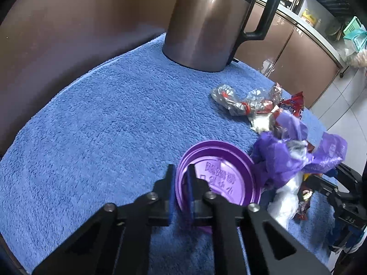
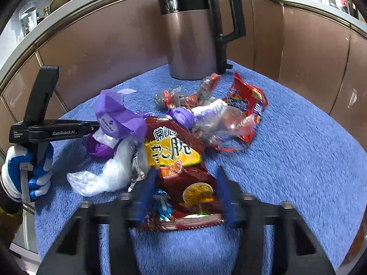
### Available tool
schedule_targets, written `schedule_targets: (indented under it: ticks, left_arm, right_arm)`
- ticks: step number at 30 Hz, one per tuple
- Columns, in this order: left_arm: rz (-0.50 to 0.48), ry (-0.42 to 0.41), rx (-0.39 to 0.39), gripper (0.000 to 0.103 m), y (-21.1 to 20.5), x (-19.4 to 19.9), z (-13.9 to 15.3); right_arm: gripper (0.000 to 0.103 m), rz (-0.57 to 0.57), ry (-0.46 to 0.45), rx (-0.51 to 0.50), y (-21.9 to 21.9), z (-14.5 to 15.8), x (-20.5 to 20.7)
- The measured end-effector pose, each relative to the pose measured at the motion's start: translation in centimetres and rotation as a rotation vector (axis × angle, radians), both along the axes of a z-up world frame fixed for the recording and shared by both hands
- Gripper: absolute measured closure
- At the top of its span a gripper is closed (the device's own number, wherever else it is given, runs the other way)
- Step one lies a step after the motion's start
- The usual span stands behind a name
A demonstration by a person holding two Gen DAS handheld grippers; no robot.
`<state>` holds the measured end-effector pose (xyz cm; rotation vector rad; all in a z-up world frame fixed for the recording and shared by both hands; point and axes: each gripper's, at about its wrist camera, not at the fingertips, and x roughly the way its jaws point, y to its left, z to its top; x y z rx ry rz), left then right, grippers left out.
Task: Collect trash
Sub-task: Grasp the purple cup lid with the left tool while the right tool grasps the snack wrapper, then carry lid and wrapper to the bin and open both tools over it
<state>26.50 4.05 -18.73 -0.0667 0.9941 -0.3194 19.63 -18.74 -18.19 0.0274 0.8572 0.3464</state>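
A heap of trash lies on a blue towel (image 2: pixel 286 160). My left gripper (image 1: pixel 181 171) is shut on the rim of a purple plastic lid (image 1: pixel 220 176), which also shows in the right wrist view (image 2: pixel 98 147). Beside the lid are crumpled purple wrappers (image 1: pixel 289 158), a white plastic bag (image 2: pixel 110 174) and clear wrappers (image 1: pixel 238 100). My right gripper (image 2: pixel 184 178) is open, its blue pads either side of a dark red snack bag (image 2: pixel 181 160). A red packet (image 2: pixel 247 105) lies farther back.
A brown metal kettle (image 2: pixel 192 34) with a black handle stands at the towel's far edge. Brown cabinet fronts (image 2: pixel 309 45) curve behind it. The left gripper's body and a blue-and-white gloved hand (image 2: pixel 27 169) sit at the towel's left edge.
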Motion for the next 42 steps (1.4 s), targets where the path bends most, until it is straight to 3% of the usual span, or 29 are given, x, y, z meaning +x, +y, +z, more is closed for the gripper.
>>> schedule_targets:
  ticks: [6, 8, 18, 25, 33, 42]
  left_arm:
    - [0.039, -0.022, -0.022, 0.099, 1.3, -2.0, 1.0]
    - [0.054, -0.035, -0.032, 0.099, 1.8, -2.9, 1.7]
    - [0.08, -0.126, -0.075, 0.099, 4.1, -9.0, 6.8]
    - [0.05, -0.2, -0.076, 0.099, 3.2, -13.0, 10.5]
    - [-0.105, -0.263, -0.098, 0.099, -3.5, -16.8, 14.3]
    - [-0.383, -0.263, -0.143, 0.099, -16.8, -19.9, 16.0]
  right_arm:
    - [0.082, 0.001, -0.036, 0.02, -0.6, 1.3, -3.3]
    - [0.086, -0.001, -0.058, 0.022, -0.7, 2.1, -4.8]
    - [0.086, -0.047, -0.183, 0.05, -1.9, 8.2, -12.7]
    - [0.086, -0.115, -0.268, 0.059, -4.4, 11.4, -18.8]
    - [0.086, -0.295, -0.313, 0.019, -9.9, 12.7, -25.4]
    - [0.086, -0.615, -0.278, -0.033, -19.4, 10.9, -31.4]
